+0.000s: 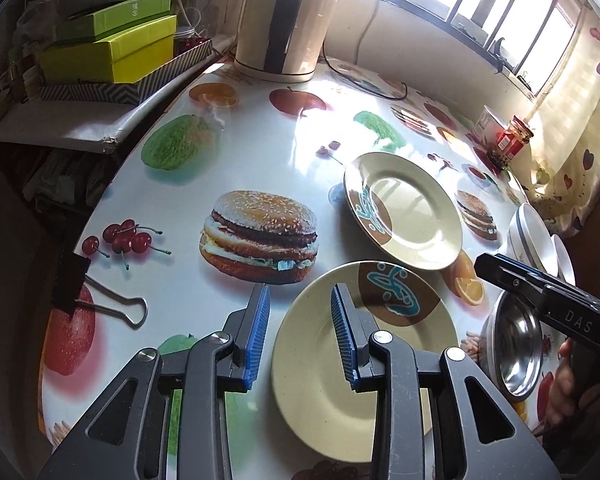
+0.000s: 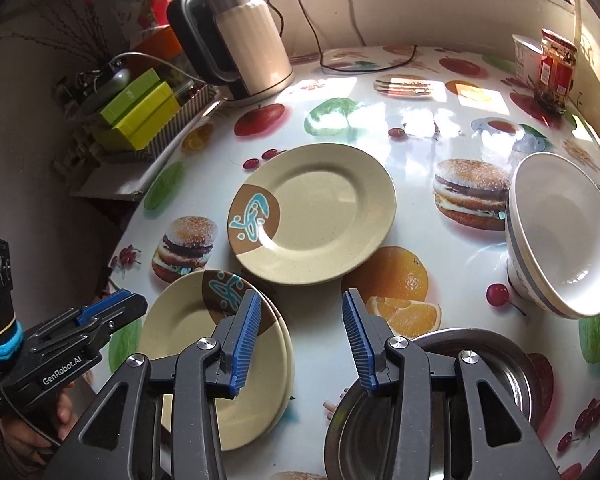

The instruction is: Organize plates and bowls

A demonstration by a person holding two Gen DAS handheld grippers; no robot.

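Near cream plate with brown-and-teal patch (image 2: 204, 360) sits on a second like it, a short stack at the counter's (image 1: 260, 128) front edge; lone matching plate (image 2: 319, 212) lies just behind, apart. Steel bowl (image 2: 479, 380) and white blue-rimmed bowl (image 2: 559, 232) to the right. Left tongs (image 1: 300, 336) released, nothing between the pads, hanging over the stack's left rim. Right tongs (image 2: 300, 336) released too, empty, between stack and steel bowl. Judgement: lone plate next — pinch the near rim, lift clear, lower it centred on the stack.
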